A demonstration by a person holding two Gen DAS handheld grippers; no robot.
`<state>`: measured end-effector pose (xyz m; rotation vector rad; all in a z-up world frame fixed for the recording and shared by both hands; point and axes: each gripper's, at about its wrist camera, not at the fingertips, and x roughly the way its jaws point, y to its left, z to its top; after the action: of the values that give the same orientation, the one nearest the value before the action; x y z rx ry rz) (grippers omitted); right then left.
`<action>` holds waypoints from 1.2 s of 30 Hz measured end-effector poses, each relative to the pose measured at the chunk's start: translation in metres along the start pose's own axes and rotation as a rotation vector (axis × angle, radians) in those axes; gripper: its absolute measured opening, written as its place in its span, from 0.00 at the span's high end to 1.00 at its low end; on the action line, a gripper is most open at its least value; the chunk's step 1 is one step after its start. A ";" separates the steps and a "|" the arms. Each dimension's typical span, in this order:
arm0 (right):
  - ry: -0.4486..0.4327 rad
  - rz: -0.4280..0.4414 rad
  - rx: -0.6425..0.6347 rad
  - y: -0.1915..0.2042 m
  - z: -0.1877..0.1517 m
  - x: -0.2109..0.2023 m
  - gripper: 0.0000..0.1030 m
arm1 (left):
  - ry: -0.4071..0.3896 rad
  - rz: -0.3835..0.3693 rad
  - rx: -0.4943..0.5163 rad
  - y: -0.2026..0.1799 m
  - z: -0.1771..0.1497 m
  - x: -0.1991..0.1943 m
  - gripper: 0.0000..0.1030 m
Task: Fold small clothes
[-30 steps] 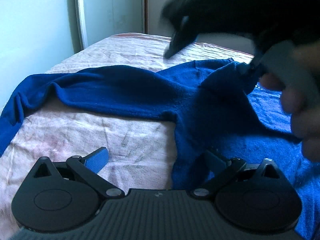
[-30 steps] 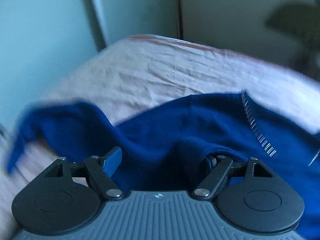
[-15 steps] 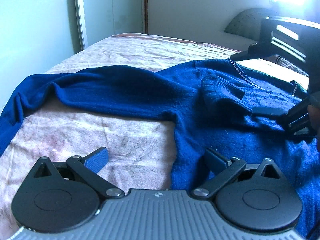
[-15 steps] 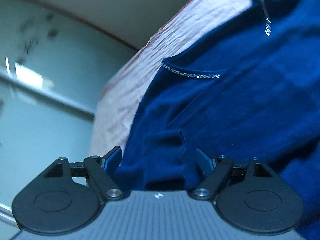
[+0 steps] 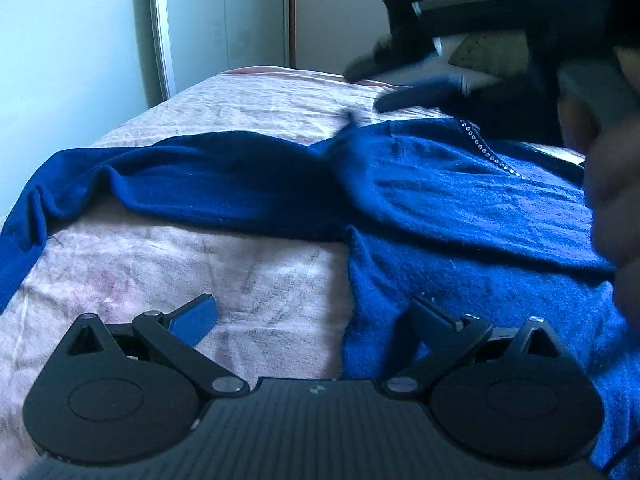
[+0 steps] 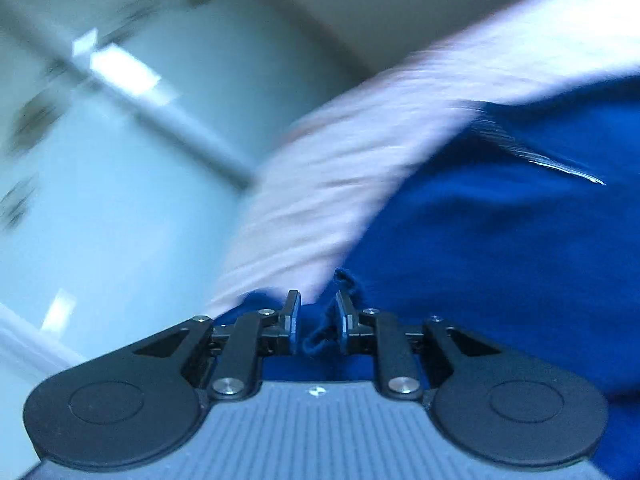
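A blue knit sweater (image 5: 440, 200) lies on the pale pink bed sheet (image 5: 160, 272). One long sleeve (image 5: 180, 184) stretches left to the bed's edge. The other sleeve is folded across the body. A sparkly trim (image 5: 484, 152) marks the neckline. My left gripper (image 5: 316, 320) is open and empty, low over the sweater's left side edge. My right gripper (image 6: 318, 320) is nearly shut, pinching a bit of the blue sweater (image 6: 500, 260) between its pads; this view is motion-blurred. The right gripper also shows in the left wrist view (image 5: 420, 80), blurred, above the neckline.
A pale wall and a white door frame (image 5: 160, 32) stand behind the bed. The holder's hand (image 5: 612, 200) fills the right edge of the left wrist view. The bed's left edge drops off beside the sleeve end (image 5: 16, 248).
The right gripper closed from open onto the sweater fabric and swung up toward the neckline. The folded sleeve lies flatter across the body. The left gripper stayed put.
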<state>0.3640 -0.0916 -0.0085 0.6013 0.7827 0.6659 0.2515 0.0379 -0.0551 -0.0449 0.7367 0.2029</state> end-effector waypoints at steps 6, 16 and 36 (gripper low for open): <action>0.024 -0.199 0.018 -0.018 -0.008 0.007 0.81 | 0.000 0.002 0.002 -0.001 0.001 -0.001 0.00; 0.013 -0.226 -0.022 -0.030 -0.034 -0.022 0.51 | -0.029 -0.015 -0.082 0.017 0.008 -0.008 0.01; -0.101 -0.222 -0.165 0.000 -0.114 -0.137 0.32 | -0.064 -0.306 -1.107 0.216 -0.005 -0.021 0.05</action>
<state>0.2014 -0.1643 -0.0136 0.3881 0.6810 0.4864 0.1900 0.2449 -0.0386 -1.1897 0.4704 0.2959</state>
